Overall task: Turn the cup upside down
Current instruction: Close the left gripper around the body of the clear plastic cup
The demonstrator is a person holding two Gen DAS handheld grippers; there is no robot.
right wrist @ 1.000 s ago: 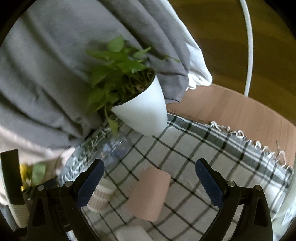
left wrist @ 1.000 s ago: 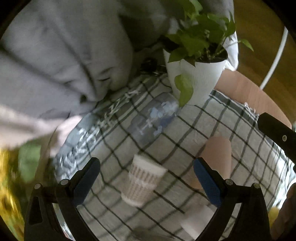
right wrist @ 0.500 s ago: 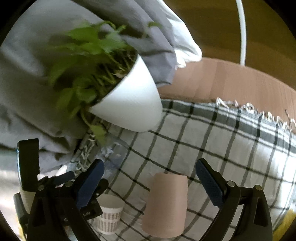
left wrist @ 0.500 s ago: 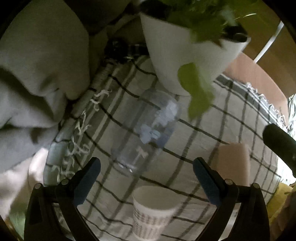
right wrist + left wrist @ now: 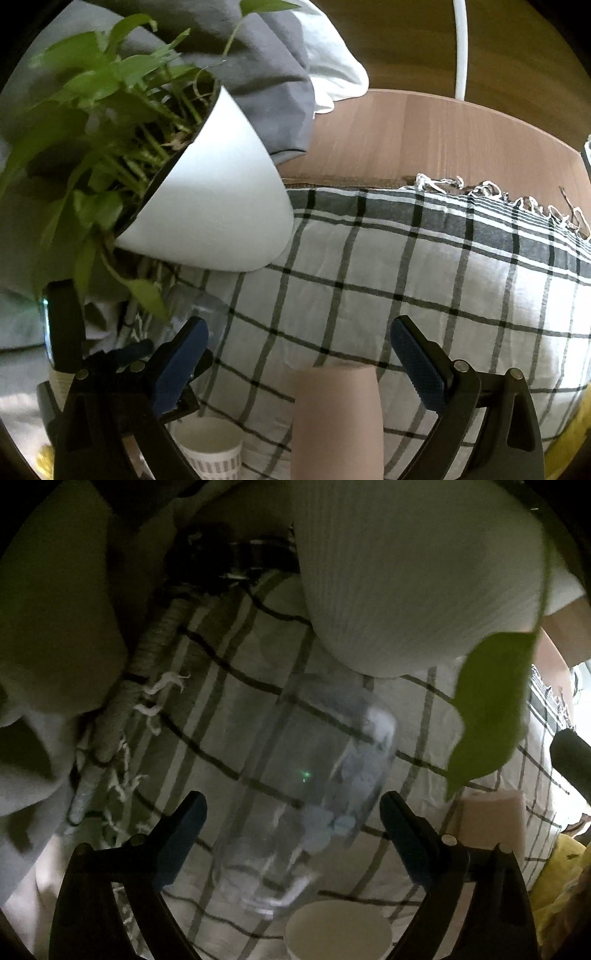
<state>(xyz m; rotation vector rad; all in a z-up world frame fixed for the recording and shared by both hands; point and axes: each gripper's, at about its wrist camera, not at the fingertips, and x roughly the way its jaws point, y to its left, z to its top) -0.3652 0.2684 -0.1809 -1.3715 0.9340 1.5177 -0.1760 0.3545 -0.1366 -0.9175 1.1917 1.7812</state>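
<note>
Approaching is the step in hand: neither tool has taken hold of anything yet. With the white plant pot (image 5: 417, 572) as landmark, the clear glass cup (image 5: 306, 786) stands on the checked cloth (image 5: 424, 266) just in front of the pot's base, and the left gripper (image 5: 291, 808) has its blue-padded fingers (image 5: 184, 830) spread wide to either side of the glass, apart from its walls and holding nothing. Nearer the camera than the glass sits a white patterned paper cup (image 5: 336, 938), and off to the right of the pot, under a hanging leaf (image 5: 487, 712), stands a pink cup (image 5: 336, 421). The right gripper (image 5: 299, 354) hovers over that pink cup, its fingers likewise wide open and empty. Which cup is meant cannot be told for sure; the glass seems likeliest, being framed by the left fingers. The next move would call for closing gently on its smooth sides, lifting clear of the pot and leaf, then turning the wrist over before setting it down on the cloth-covered worktop (image 5: 443, 136).
</note>
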